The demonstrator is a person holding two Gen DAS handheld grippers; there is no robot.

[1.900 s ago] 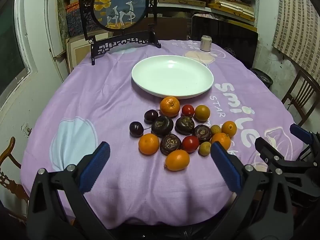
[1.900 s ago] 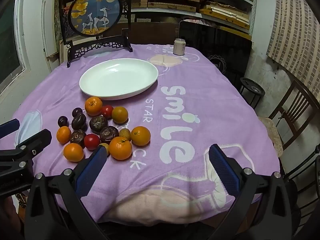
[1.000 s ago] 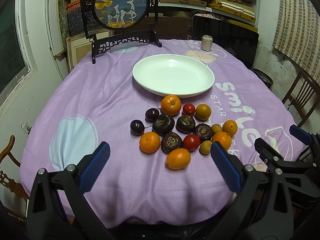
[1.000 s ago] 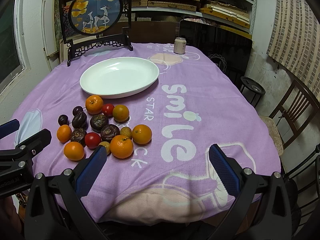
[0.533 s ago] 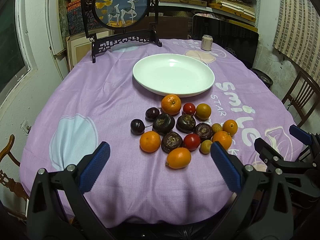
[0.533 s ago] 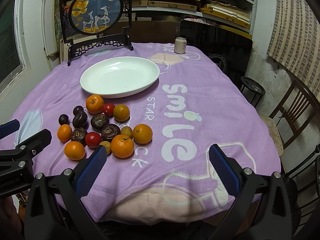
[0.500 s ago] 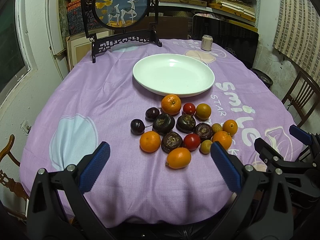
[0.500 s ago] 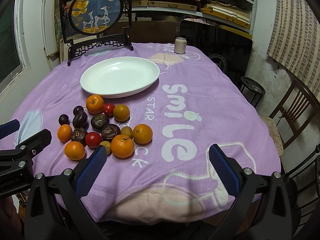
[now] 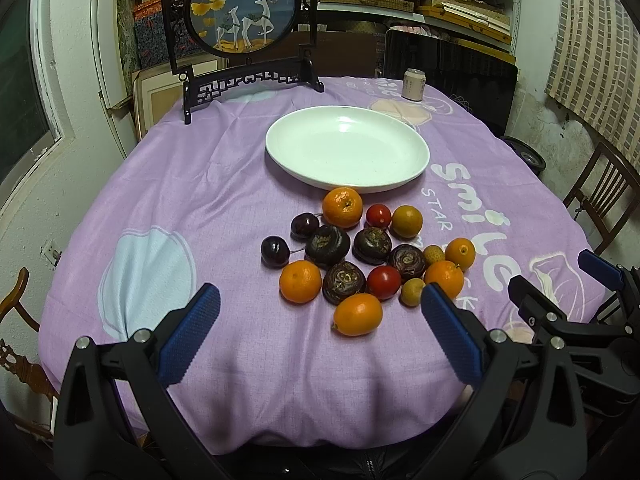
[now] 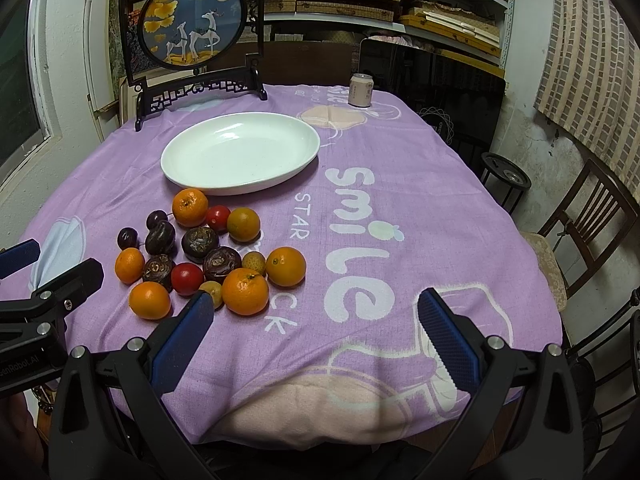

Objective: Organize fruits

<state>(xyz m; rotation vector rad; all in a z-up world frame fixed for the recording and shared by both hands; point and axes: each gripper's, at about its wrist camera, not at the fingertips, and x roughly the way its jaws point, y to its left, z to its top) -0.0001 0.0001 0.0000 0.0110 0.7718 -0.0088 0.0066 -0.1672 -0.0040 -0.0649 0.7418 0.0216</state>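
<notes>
A cluster of fruit lies on the purple tablecloth in front of an empty white plate [image 9: 347, 152] [image 10: 240, 152]: several oranges [image 9: 342, 207] [image 10: 245, 291], red tomatoes [image 9: 383, 281] [image 10: 187, 277], dark wrinkled fruits [image 9: 327, 245] [image 10: 199, 243], dark cherries [image 9: 275, 252] and small yellowish fruits [image 9: 413, 291]. My left gripper [image 9: 320, 332] stands open near the table's front edge, just short of the nearest orange [image 9: 357, 314]. My right gripper [image 10: 316, 332] is open too, to the right of the cluster, with nothing between its fingers.
A round painted screen on a black stand [image 9: 244, 28] [image 10: 192, 26] stands at the table's far edge, with a small can [image 9: 414, 85] [image 10: 361, 90] to its right. Wooden chairs [image 10: 580, 232] stand at the right; shelves line the back wall.
Both views have crept slightly forward and the fruit sits a touch closer to the fingers; both grippers stay open and no fruit has moved.
</notes>
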